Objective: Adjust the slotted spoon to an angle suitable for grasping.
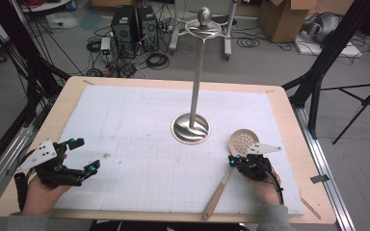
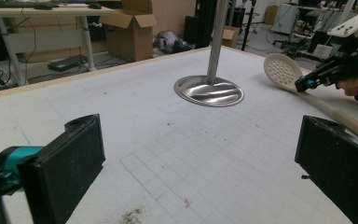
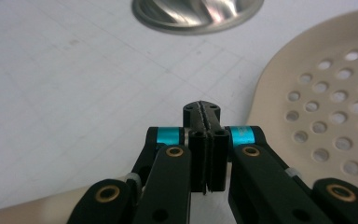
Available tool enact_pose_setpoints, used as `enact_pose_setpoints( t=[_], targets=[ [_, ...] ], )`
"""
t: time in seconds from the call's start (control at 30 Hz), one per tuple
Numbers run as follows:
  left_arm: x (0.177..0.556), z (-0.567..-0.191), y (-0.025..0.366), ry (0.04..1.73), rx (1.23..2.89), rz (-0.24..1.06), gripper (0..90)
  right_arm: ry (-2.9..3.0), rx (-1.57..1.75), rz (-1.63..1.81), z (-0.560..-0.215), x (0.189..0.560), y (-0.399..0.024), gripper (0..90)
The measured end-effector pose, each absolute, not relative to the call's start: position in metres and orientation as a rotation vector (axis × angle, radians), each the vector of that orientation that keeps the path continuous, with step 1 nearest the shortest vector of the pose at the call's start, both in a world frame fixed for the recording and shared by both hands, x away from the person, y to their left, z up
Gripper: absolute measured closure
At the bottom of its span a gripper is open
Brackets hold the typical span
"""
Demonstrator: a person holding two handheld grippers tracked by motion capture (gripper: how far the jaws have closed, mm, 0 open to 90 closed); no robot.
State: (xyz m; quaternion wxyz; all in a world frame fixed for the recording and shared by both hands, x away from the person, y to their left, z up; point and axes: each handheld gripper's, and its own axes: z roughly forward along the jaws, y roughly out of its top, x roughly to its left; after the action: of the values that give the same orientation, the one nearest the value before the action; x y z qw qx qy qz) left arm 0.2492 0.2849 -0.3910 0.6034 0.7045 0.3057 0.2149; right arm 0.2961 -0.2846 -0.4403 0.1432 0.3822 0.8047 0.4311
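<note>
So the slotted spoon [image 1: 235, 156] was lying flat on the white gridded mat [image 1: 139, 139] at the near right of the table, its perforated round head pointing far toward the base of the steel stand [image 1: 191, 127] and its long wooden-looking handle running back to the near edge. The right gripper [image 1: 235, 160] sat right over the neck where head meets handle, jaws pressed together with nothing between them, just beside the head in the right gripper view [image 3: 204, 140]. The left gripper [image 1: 84, 156] was way over at the near left, jaws wide apart and empty. My guess is the spoon's light and stiff, and its smooth surface could be a bit slippery. I'd grab the handle partway down, near the balance point, not the thin holed head, since lying flat it gives little edge to pinch.
</note>
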Motion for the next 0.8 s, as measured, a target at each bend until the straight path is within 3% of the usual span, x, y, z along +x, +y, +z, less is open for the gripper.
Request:
enact_pose_setpoints(
  t=[0.43, 0.8],
  targets=[
    [0.251, -0.392, 0.276, 0.694, 1.637, 0.501, 1.8, 2.347, 0.882, 1.353, -0.432, 0.222, -0.285, 90.0],
    [0.254, -0.393, 0.275, 0.694, 1.641, 0.497, 1.7, 2.437, 0.807, 1.325, -0.439, 0.197, -0.267, 89.9]
  ],
)
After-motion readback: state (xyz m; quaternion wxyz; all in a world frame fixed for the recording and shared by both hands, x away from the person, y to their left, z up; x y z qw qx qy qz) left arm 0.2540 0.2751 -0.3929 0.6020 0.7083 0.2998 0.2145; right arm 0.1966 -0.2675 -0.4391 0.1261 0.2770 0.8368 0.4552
